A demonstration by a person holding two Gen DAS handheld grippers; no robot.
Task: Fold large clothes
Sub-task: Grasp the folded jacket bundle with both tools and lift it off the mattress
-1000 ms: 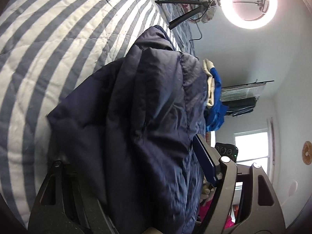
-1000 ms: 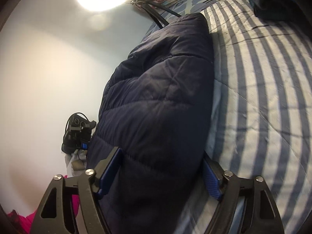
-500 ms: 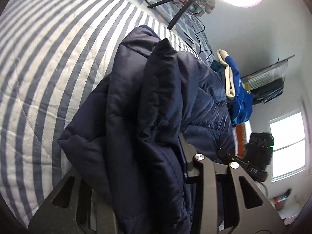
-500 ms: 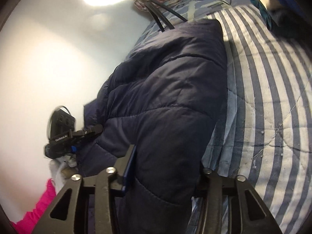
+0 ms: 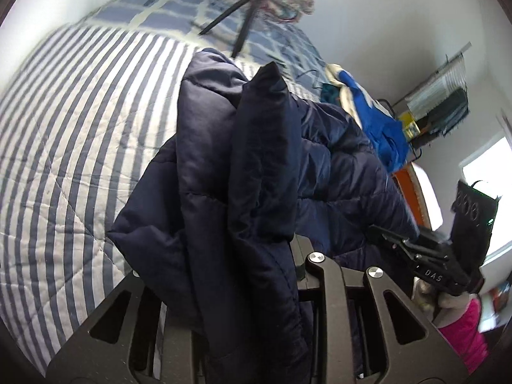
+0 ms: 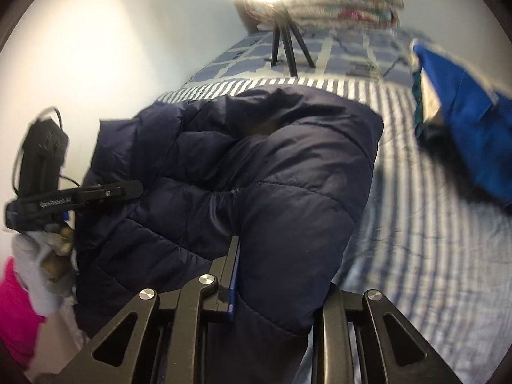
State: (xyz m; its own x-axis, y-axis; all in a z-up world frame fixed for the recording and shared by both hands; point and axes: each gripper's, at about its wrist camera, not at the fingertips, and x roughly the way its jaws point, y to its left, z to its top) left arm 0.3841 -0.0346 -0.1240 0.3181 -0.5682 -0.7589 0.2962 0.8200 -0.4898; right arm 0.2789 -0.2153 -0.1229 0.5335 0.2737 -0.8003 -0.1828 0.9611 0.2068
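A dark navy quilted puffer jacket (image 5: 243, 172) lies bunched on a blue-and-white striped bedspread (image 5: 73, 134). My left gripper (image 5: 224, 275) is shut on a thick fold of the jacket, which drapes over and hides its fingertips. In the right wrist view the jacket (image 6: 272, 172) fills the middle, and my right gripper (image 6: 281, 275) is shut on its padded edge. The right gripper also shows at the right of the left wrist view (image 5: 425, 256), and the left gripper at the left of the right wrist view (image 6: 76, 198).
A blue garment pile (image 5: 377, 118) (image 6: 470, 121) lies at the bed's far side. A ring light on a black tripod (image 6: 288, 48) stands at the head, in front of floral pillows (image 6: 336, 6). A shelf (image 5: 441, 105) and window (image 5: 489, 198) are beyond.
Both grippers have closed onto the jacket and lifted its folds. The views have swung toward the head of the bed, and each gripper now appears in the other's view.
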